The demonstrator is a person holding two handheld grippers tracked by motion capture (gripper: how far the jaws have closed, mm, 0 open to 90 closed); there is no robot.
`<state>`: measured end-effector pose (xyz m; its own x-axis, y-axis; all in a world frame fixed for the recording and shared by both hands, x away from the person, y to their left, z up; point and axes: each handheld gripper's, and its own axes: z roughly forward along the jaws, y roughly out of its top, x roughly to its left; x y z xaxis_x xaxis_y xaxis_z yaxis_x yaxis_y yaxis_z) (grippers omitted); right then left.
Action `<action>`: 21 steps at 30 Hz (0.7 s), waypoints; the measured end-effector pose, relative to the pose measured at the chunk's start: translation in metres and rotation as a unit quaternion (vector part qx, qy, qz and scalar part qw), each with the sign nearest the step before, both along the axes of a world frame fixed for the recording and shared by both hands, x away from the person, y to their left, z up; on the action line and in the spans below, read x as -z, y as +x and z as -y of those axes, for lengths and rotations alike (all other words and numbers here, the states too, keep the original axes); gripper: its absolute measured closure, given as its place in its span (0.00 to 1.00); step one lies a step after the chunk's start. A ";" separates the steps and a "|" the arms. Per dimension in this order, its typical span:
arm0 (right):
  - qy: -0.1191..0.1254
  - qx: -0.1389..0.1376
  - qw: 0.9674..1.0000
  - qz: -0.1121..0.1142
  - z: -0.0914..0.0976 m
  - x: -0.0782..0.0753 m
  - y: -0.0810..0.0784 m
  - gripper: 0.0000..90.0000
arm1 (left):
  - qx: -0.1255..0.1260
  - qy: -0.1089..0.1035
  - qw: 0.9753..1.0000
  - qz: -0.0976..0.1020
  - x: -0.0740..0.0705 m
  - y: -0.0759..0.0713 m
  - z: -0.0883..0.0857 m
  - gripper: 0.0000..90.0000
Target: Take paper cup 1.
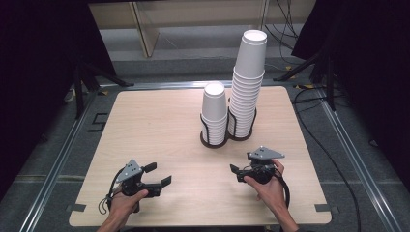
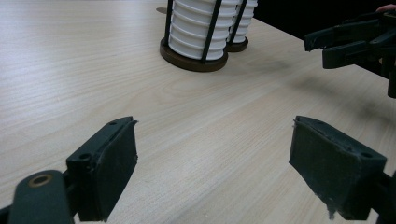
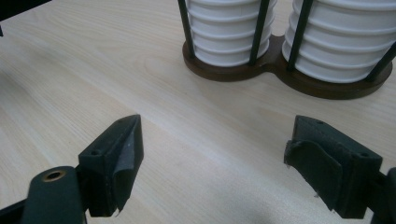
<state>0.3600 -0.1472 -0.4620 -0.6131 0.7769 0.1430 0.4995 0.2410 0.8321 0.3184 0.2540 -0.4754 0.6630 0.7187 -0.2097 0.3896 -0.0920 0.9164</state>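
Cup stacks (image 1: pixel 246 87) upright, rims down; left gripper (image 1: pixel 157 175), right gripper (image 1: pixel 235 171) jaws apart, empty.

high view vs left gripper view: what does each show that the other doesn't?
High view alone: the full height of the tall cup stack and the short cup stack, both hands, the left tool seen from outside with open jaws, and the floor beyond the table.

Left gripper view alone: the inner pads of the left tool's jaws close up, spread wide with bare wood between them.

Both: the wire cup holder with its dark base, the lower cups, the tabletop and the right tool.
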 end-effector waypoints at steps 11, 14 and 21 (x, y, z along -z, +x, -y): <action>-0.002 0.001 1.000 0.011 -0.003 -0.005 0.000 0.21 | -0.007 0.001 1.000 0.002 -0.001 0.001 -0.001 0.16; -0.011 -0.012 1.000 0.027 -0.006 -0.008 0.003 0.21 | -0.009 0.001 1.000 0.003 -0.001 0.001 -0.001 0.16; -0.004 -0.020 0.999 0.048 -0.015 -0.024 0.006 0.21 | -0.010 0.003 1.000 0.007 -0.002 0.002 -0.001 0.16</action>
